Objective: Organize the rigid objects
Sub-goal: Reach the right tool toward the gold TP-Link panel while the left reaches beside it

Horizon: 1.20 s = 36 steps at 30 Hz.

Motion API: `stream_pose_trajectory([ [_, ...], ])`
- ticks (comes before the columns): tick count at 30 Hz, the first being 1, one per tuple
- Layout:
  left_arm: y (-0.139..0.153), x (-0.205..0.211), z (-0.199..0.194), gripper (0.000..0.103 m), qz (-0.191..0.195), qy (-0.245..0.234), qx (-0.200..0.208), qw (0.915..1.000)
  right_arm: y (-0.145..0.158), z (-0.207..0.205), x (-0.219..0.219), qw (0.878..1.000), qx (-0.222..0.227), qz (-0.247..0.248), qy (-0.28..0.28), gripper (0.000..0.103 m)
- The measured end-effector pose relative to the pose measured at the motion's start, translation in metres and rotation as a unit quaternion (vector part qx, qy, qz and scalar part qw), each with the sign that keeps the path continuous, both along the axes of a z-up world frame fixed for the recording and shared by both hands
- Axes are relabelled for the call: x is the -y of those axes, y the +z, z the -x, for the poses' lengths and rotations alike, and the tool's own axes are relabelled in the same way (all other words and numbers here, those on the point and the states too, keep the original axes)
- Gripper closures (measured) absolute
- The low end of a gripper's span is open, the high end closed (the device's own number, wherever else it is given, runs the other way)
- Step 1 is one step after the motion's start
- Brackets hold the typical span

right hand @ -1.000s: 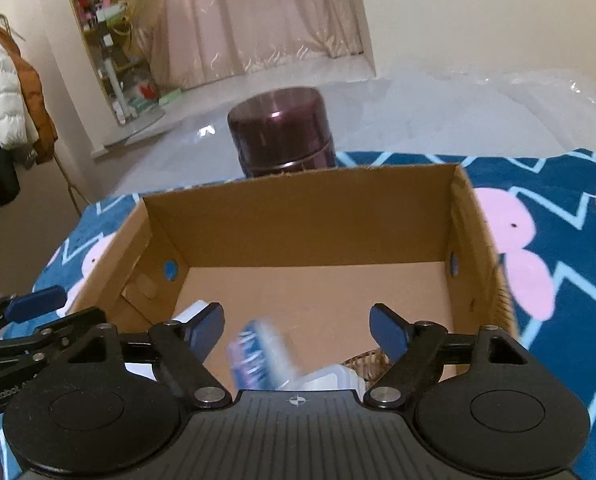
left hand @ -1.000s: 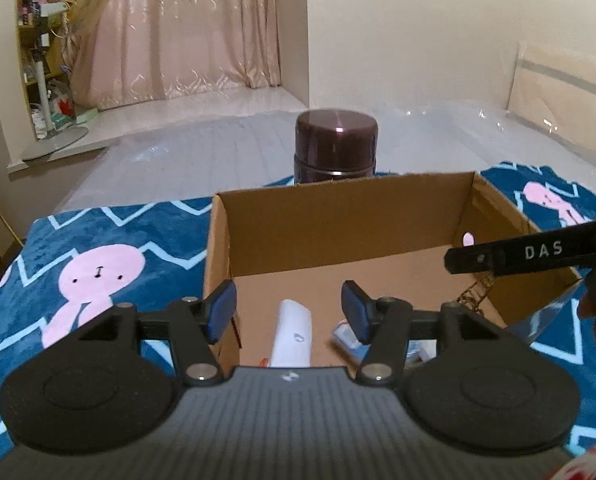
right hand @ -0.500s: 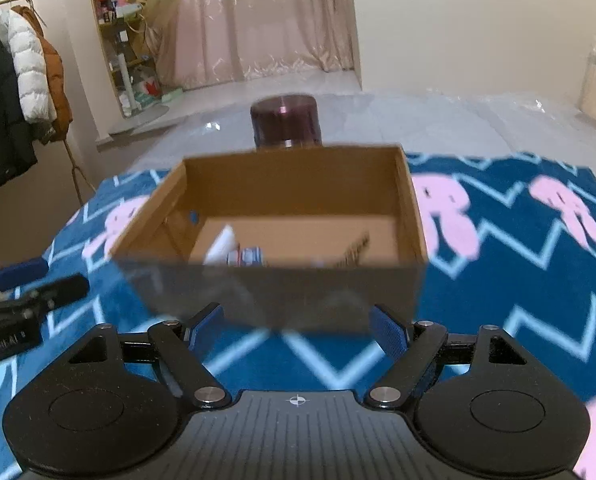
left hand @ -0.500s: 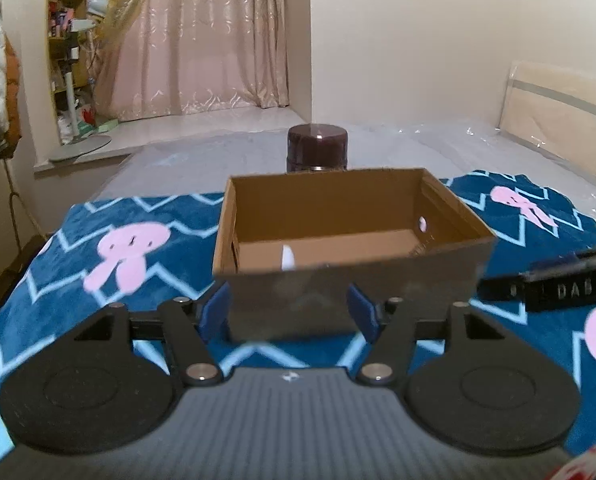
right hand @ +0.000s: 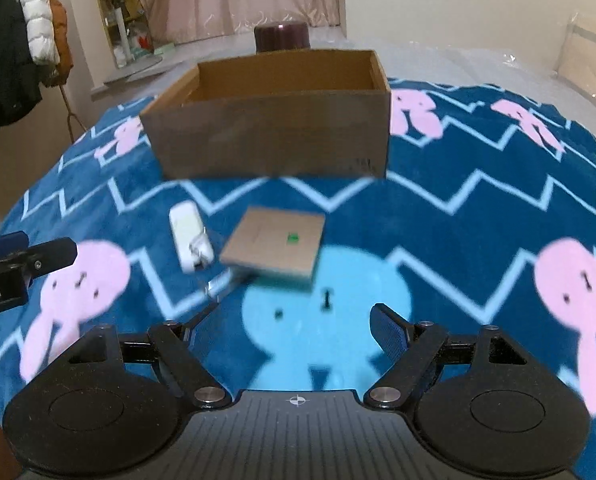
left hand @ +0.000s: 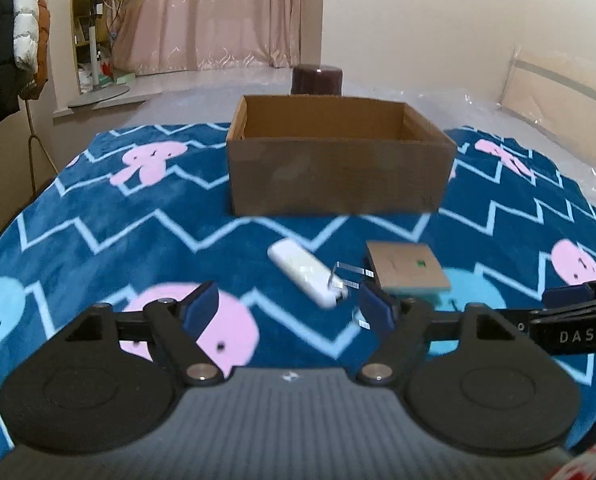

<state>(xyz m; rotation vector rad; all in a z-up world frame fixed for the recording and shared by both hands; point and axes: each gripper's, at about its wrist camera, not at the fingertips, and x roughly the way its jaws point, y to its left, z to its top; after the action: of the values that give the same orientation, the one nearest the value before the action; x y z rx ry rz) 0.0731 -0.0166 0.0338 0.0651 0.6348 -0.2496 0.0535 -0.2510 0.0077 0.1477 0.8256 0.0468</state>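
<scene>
An open cardboard box (left hand: 338,168) (right hand: 269,132) stands on a blue rabbit-print blanket (left hand: 117,232). In front of it lie a white oblong object (left hand: 302,270) (right hand: 187,236), a flat brown square piece (left hand: 406,268) (right hand: 273,244) with a green mark, and a small clear bit (left hand: 350,276) between them. My left gripper (left hand: 287,308) hovers just short of the white object; its jaws are opening and hold nothing. To its right, my right gripper (right hand: 289,328) (left hand: 570,320) stands open and empty, short of the brown square.
A dark maroon jar (left hand: 317,78) (right hand: 281,36) stands behind the box. Beyond the blanket is plastic-covered mattress (left hand: 478,100) and a headboard (left hand: 558,80) at the right. Coats (right hand: 13,48) hang at the left beside a shelf and a pink curtain.
Both grippers have drawn back from over the box, which now sits farther away. The white object and brown square on the blanket have come into view. The left jaws have widened.
</scene>
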Motion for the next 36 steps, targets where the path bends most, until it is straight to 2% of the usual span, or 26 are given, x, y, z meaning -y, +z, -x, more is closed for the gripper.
stream_pose_trajectory([
  [6, -0.008, -0.005, 0.020, 0.025, -0.002, 0.011, -0.008, 0.9999, -0.009, 0.030, 0.001, 1.000, -0.007, -0.002, -0.006, 0.026],
  [12, -0.011, -0.008, 0.027, 0.020, -0.003, 0.018, -0.016, 0.9997, -0.013, 0.041, -0.001, 1.000, -0.010, -0.005, -0.002, 0.026],
  [33, -0.021, -0.008, 0.023, 0.019, 0.000, 0.022, -0.020, 0.9996, -0.014, 0.031, 0.003, 1.000, -0.010, -0.008, -0.012, 0.026],
  [36, -0.022, -0.007, 0.019, 0.015, -0.006, 0.027, -0.017, 0.9995, -0.015, 0.028, 0.005, 1.000, -0.007, -0.009, -0.015, 0.026],
])
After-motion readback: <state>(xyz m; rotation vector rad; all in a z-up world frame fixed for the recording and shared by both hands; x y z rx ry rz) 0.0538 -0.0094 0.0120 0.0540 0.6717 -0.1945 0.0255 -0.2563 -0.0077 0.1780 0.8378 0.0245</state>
